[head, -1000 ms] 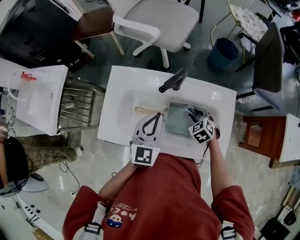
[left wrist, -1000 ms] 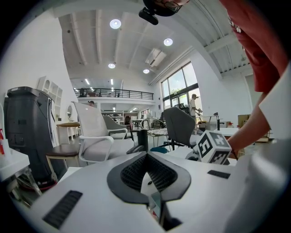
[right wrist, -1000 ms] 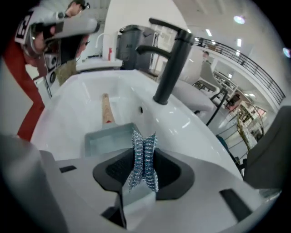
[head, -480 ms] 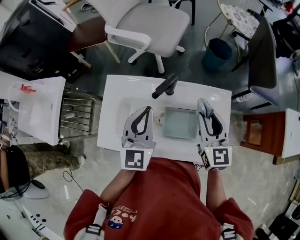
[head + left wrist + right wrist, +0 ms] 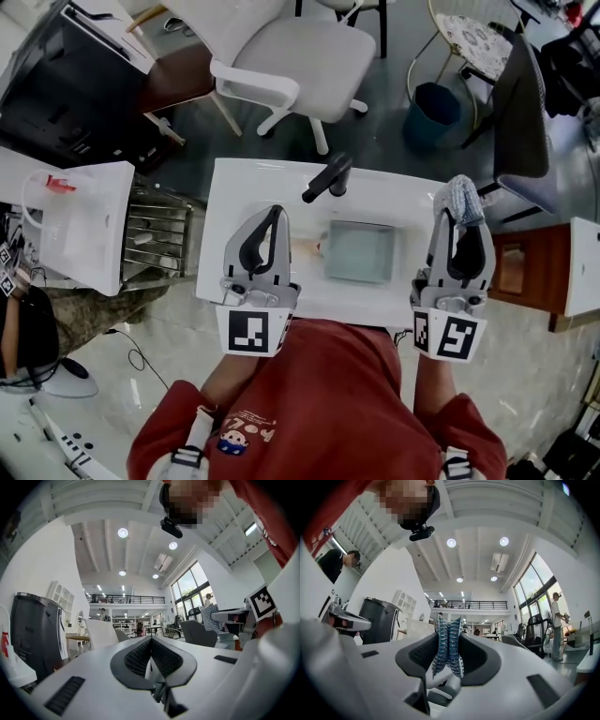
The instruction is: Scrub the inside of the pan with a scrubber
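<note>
A square grey pan (image 5: 360, 251) lies in the white sink (image 5: 246, 187), with a bit of its pale handle (image 5: 315, 246) showing at its left. My left gripper (image 5: 275, 212) is raised to the pan's left, shut with nothing between its jaws (image 5: 151, 641). To the right of the pan, my right gripper (image 5: 460, 212) is also lifted clear of the sink, shut on a blue-grey woven scrubber (image 5: 461, 195). In the right gripper view the scrubber (image 5: 448, 648) is pinched upright between the dark pads (image 5: 474, 660). Both gripper views look out across the room, not at the pan.
A black faucet (image 5: 328, 177) juts over the sink's far edge. Behind the sink are a white office chair (image 5: 300, 52) and a teal bin (image 5: 431, 111). A white table (image 5: 80, 225) and a metal rack (image 5: 155, 230) stand left; a wooden stool (image 5: 517, 270) stands right.
Both grippers rose out of the sink and spread apart. The right one carried the scrubber off the pan to the right; the left one moved left, off the handle.
</note>
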{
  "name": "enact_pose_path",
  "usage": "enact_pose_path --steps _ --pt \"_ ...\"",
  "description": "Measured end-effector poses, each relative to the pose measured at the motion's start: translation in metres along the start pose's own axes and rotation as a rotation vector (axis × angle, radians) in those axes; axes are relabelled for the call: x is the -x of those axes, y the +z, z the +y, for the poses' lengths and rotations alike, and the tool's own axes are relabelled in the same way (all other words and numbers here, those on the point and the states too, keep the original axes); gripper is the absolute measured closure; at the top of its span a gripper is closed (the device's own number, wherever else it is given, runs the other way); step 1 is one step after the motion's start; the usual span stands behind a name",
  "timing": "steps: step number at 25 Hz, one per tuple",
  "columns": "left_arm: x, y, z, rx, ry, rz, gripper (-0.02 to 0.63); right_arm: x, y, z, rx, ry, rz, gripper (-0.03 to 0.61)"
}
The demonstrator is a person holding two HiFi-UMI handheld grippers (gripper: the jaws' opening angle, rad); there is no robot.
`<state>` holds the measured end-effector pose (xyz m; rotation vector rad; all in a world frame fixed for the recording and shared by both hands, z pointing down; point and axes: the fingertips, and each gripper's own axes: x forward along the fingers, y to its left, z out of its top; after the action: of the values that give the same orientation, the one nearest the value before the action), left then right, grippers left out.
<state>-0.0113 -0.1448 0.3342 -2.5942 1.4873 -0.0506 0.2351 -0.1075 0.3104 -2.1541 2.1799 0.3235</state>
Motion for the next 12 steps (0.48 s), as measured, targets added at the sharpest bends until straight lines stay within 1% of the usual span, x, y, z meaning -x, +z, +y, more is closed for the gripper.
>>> enact_pose_path --steps 3,9,12 --pt "-0.001 -0.002 0.002 -0.008 0.003 0.015 0.600 -0.004 -0.003 0.005 -0.002 0.009 0.020 0.425" --pt "0.002 -0.003 0.004 0.012 0.019 0.023 0.600 -0.007 -0.012 0.013 0.003 0.027 0.058 0.426" --pt "0.002 -0.002 0.004 0.007 0.018 0.022 0.600 -0.010 -0.014 0.017 0.010 0.040 0.068 0.426"
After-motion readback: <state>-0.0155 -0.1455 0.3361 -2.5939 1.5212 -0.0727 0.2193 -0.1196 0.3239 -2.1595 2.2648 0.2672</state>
